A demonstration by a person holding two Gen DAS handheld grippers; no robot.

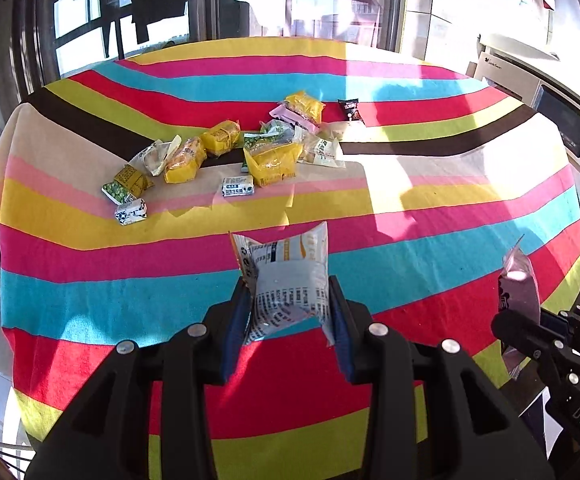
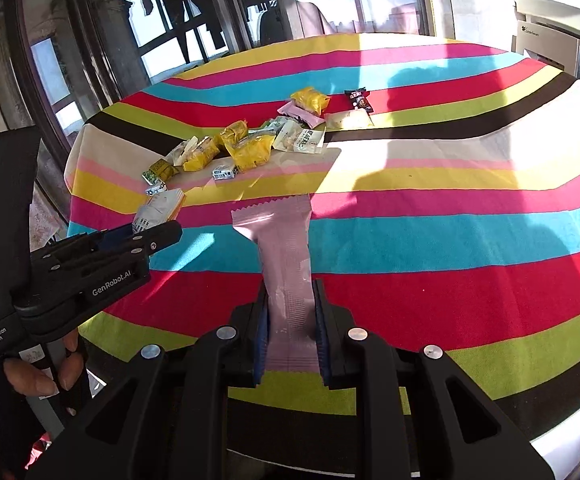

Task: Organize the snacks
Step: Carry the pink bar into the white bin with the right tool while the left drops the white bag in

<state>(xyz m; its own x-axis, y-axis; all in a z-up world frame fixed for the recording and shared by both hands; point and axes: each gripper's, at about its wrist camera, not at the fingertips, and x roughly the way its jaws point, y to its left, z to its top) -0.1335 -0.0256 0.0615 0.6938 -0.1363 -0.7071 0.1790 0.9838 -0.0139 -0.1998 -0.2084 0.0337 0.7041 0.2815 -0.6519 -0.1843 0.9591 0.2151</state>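
Gripping a white snack packet (image 1: 285,280), left gripper (image 1: 290,304), pink wrapper (image 2: 285,264) in right gripper (image 2: 292,320)

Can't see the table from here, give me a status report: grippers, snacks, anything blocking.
Left gripper shut on white packet. Right gripper shut on pink packet. Snack pile waits on striped cloth. Nothing in the way.

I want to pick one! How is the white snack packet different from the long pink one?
The puffy white printed packet is squarish, with dark text and an orange band; the flat plain pink wrapper is long and narrow. The left hand-held gripper pinches the white one, the right hand-held gripper the pink one. Both are sealed and lifted above the striped tablecloth.
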